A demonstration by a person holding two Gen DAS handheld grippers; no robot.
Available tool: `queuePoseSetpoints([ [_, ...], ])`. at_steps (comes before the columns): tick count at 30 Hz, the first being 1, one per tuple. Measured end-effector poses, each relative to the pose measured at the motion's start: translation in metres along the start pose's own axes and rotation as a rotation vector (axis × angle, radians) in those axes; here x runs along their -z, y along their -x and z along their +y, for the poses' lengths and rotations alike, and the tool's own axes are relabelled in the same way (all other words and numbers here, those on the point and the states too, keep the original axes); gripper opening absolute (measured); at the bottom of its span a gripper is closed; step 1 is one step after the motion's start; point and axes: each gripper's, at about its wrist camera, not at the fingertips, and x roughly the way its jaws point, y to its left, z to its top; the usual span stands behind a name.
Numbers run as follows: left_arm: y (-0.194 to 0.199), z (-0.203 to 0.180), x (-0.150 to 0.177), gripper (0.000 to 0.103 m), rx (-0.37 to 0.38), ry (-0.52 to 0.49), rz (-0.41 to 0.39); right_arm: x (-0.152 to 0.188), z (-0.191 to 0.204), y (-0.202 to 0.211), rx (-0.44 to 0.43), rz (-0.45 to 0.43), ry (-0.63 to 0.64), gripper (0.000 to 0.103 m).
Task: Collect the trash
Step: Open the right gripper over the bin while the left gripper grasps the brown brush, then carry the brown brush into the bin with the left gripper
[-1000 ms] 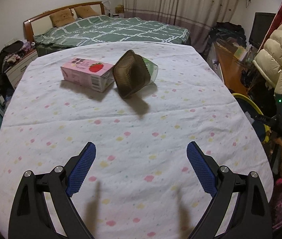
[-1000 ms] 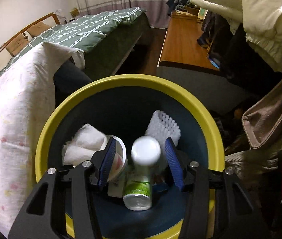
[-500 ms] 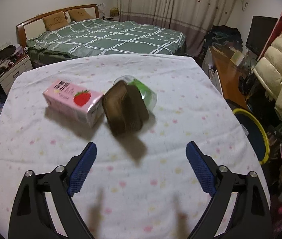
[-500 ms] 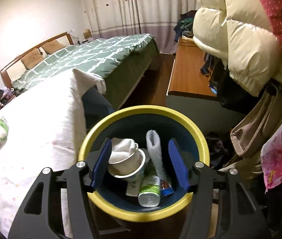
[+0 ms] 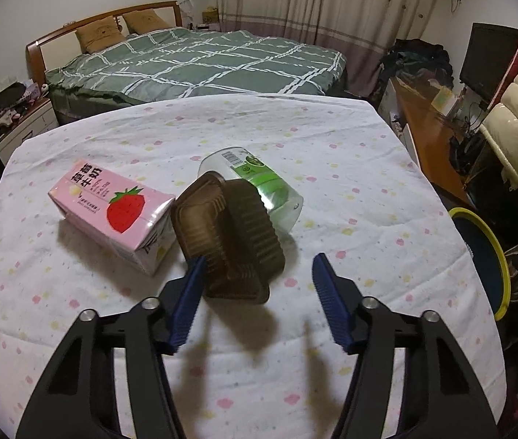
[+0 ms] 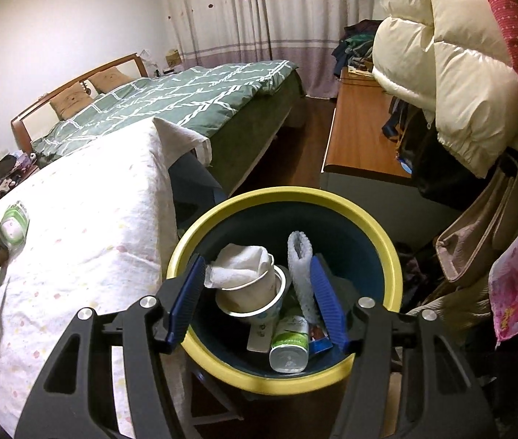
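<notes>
In the left wrist view a brown plastic tray [image 5: 229, 241] lies on the dotted white tablecloth [image 5: 350, 183], leaning against a clear bottle with a green label [image 5: 262, 186] and a pink strawberry milk carton [image 5: 112, 212]. My left gripper [image 5: 257, 303] is open, its left finger beside the tray's near edge. My right gripper [image 6: 255, 303] is open and empty above the yellow-rimmed bin [image 6: 368, 219], which holds a paper cup with a tissue [image 6: 248, 285], a white bottle [image 6: 290, 344] and foam netting [image 6: 301, 270].
The bin's rim also shows at the table's right edge [image 5: 496, 256]. A green-quilted bed [image 5: 193, 62] stands beyond the table. A wooden desk [image 6: 361, 131], a cream puffer jacket [image 6: 452, 73] and bags crowd the right side.
My left gripper has moved forward and its fingers now straddle the brown tray's near end, closer together. My right gripper has risen from inside the bin and left the white bottle there.
</notes>
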Motion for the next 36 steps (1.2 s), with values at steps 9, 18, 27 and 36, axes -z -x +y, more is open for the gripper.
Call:
queuePoseSetpoints([
  [9, -0.011, -0.006, -0.009, 0.017, 0.014, -0.016, -0.002, 0.003, 0.003, 0.001, -0.009, 0.0, 0.002, 0.057],
  [18, 0.016, -0.027, -0.002, 0.016, 0.023, -0.064, -0.026, 0.007, 0.003, 0.01, -0.024, -0.013, 0.0, 0.057],
  [27, 0.052, -0.087, -0.001, 0.016, 0.118, -0.17, -0.067, 0.015, -0.008, 0.037, -0.017, -0.061, -0.013, 0.057],
  [36, 0.04, -0.186, -0.007, 0.016, 0.268, -0.301, -0.036, 0.024, -0.034, 0.063, 0.023, -0.088, -0.036, 0.057],
])
